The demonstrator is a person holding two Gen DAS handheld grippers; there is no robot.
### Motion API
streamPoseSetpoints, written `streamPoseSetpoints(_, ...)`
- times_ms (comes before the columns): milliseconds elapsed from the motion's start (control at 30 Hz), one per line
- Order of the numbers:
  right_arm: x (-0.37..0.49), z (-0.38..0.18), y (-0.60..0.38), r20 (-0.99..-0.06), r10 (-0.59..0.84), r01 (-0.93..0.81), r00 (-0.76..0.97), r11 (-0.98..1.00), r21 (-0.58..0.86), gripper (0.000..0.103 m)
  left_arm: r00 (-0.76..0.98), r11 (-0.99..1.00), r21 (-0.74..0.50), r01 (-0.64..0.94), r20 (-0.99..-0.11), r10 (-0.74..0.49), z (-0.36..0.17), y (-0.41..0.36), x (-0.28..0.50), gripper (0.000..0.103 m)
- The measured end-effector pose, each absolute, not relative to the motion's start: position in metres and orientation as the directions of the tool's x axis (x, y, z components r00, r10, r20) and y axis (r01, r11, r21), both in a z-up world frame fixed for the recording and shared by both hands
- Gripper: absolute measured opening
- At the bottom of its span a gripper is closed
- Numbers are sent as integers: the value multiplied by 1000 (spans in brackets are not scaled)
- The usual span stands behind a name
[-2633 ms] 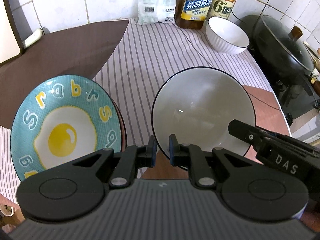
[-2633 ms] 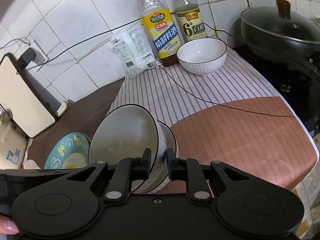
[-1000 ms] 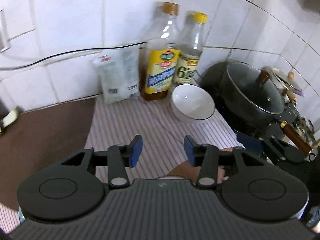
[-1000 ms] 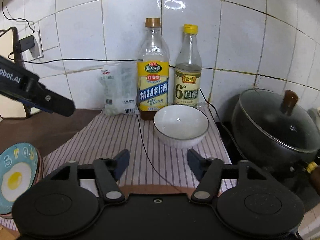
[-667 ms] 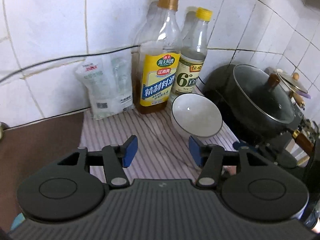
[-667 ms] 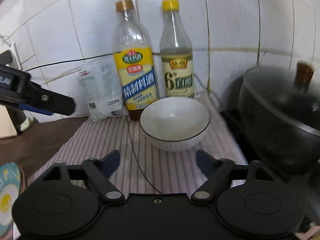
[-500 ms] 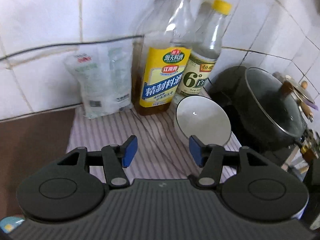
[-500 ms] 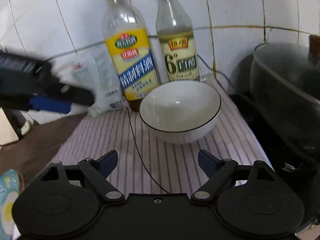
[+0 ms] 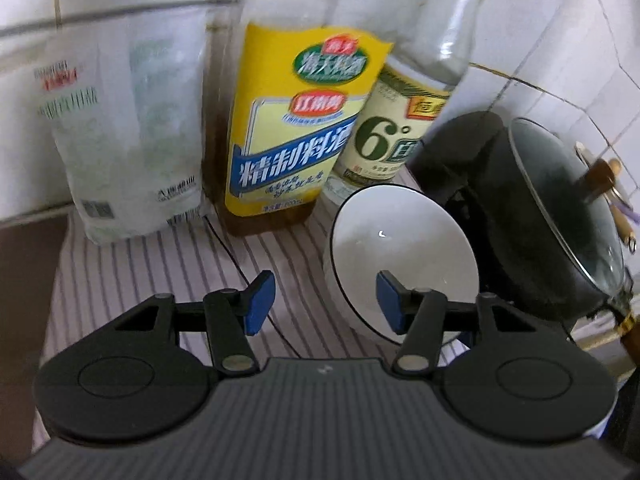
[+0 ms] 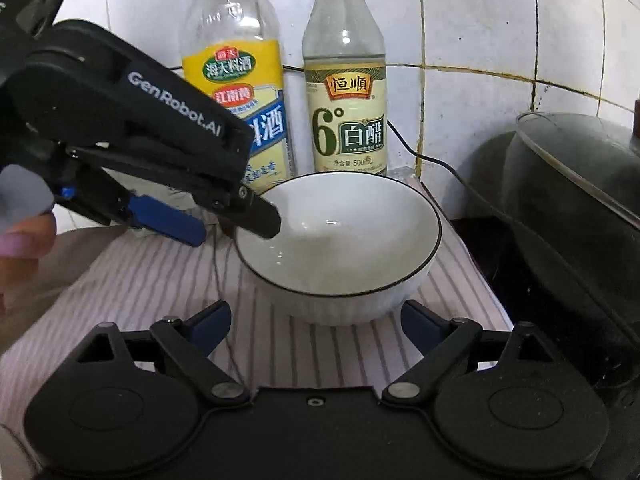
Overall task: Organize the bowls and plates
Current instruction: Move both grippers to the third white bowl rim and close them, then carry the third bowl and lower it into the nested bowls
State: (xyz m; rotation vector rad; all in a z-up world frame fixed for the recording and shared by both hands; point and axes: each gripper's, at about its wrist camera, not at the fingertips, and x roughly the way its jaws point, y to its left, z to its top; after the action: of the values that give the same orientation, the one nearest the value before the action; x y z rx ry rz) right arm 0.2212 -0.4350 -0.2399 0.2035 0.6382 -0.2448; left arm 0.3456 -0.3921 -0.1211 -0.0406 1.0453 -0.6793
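You face a glossy white glazed ceramic bowl with a thin black rim (image 10: 340, 240) on matt striped cloth (image 10: 160, 280). Behind the bowl stand two clear, shiny bottles with smooth paper labels (image 10: 346, 120), against glossy white wall tiles (image 10: 480, 40). Right of the bowl, a dark pot under a glass lid (image 9: 560, 208) looks dull.
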Motion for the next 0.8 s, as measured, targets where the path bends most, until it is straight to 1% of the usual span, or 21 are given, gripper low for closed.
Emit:
streamPoseSetpoints(33, 225, -241, -437, -611, -169, 292, 773, 950, 106, 94, 312, 797, -355, 489, -782, -540, -125, -392, 348, 51)
streamPoseSetpoints(100, 229, -242, -442, -607, -185, 305, 773, 947, 99, 94, 301, 797, -368, 479, -784, -543, -130, -393, 351, 42)
streamPoseSetpoints(133, 231, -243, -443, -605, -187, 307, 774, 946, 100, 94, 295, 797, -368, 479, -788, -541, -133, -395, 352, 34)
streamPoseSetpoints(200, 233, -243, -446, -601, -188, 315, 777, 943, 112, 95, 276, 786, -381, 486, -787, -552, -137, -396, 353, 25)
streamPoseSetpoints(233, 235, -244, -447, -603, -179, 311, 778, 943, 121, 95, 269, 780, -394, 486, -782, -563, -137, -396, 352, 18)
streamPoseSetpoints(267, 236, -244, -447, -605, -172, 307, 777, 943, 126, 96, 262, 775, -404, 486, -779, -570, -137, -397, 352, 15)
streamPoseSetpoints(400, 235, -241, -447, -610, -171, 307, 774, 943, 124, 95, 265, 781, -374, 500, -793, -549, -134, -401, 348, 15)
streamPoseSetpoints(500, 232, -236, -444, -622, -146, 286, 769, 949, 131, 95, 255, 786, -365, 499, -805, -536, -130, -401, 346, 15)
streamPoseSetpoints(600, 229, -229, -442, -609, -136, 278, 782, 950, 145, 94, 269, 799, -382, 465, -798, -539, -123, -391, 343, 14)
streamPoseSetpoints(800, 216, -212, -429, -578, -135, 263, 805, 954, 142, 94, 283, 800, -363, 479, -799, -531, -99, -376, 330, 14)
